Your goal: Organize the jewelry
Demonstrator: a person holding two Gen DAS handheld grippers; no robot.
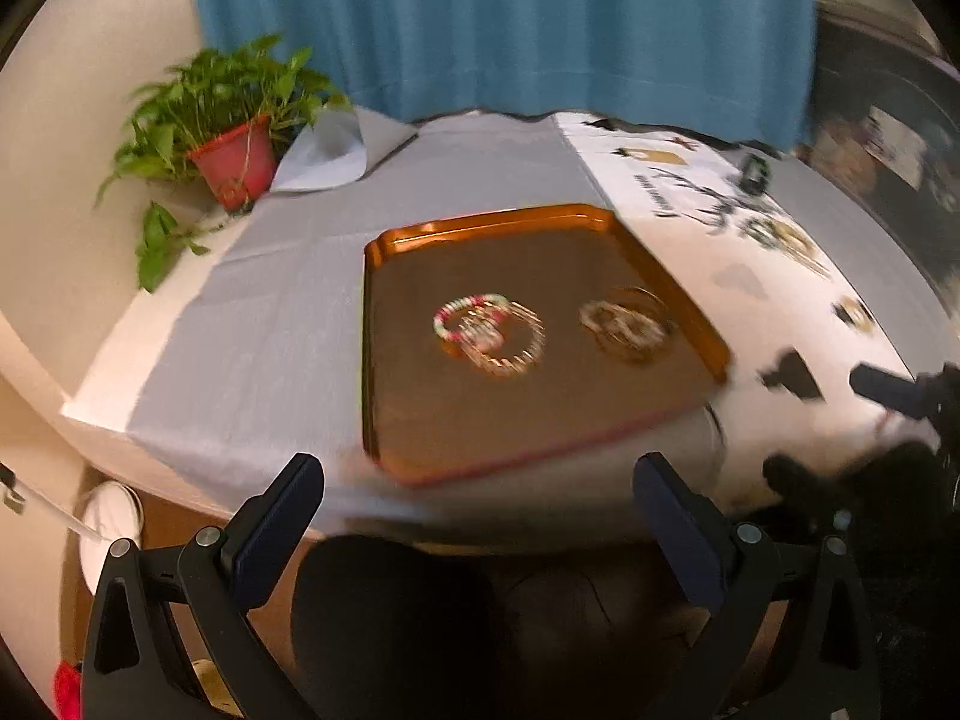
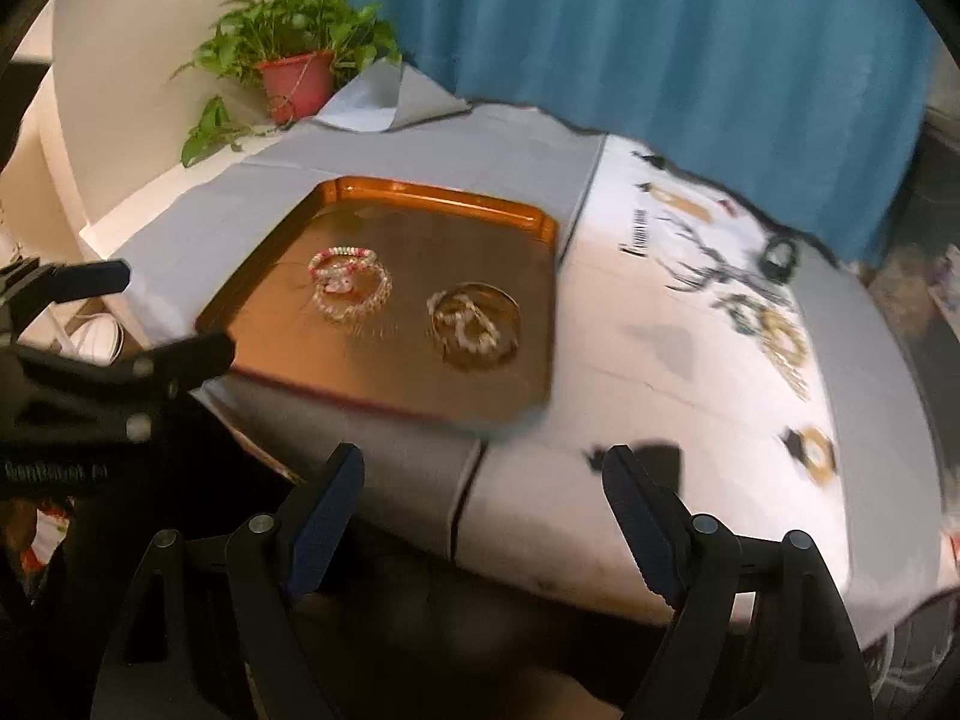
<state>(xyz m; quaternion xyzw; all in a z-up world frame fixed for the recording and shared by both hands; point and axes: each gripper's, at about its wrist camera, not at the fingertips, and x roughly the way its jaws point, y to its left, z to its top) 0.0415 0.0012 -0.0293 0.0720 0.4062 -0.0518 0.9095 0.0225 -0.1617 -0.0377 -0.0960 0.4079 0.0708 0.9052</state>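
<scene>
Both views are motion-blurred. An orange tray [image 1: 420, 420] sits on a grey cloth [image 1: 288, 312] over the table.

Jewelry on the tray, two groups:
- At about 9 o'clock from the tray's centre: a pink, white and green beaded bracelet [image 1: 471, 315], touching and overlapping a pale gold-toned bracelet [image 1: 516, 348].
- At about 3 o'clock: a second cluster of bangles [image 1: 627, 324], lying apart from the first group; single pieces cannot be told apart.

Further jewelry [image 2: 780, 339] lies on a white printed cloth [image 2: 630, 396], at 3 o'clock from the tray.

The left claw [image 1: 477, 495] hangs off the table's near edge at the tray's 6 o'clock, jaws wide apart, nothing between them. The right claw [image 2: 483, 489] hangs over the near edge at the tray's 5 o'clock, jaws apart, empty.

A potted plant [image 1: 231, 132] stands at 11 o'clock, before a blue curtain [image 1: 510, 24].
</scene>
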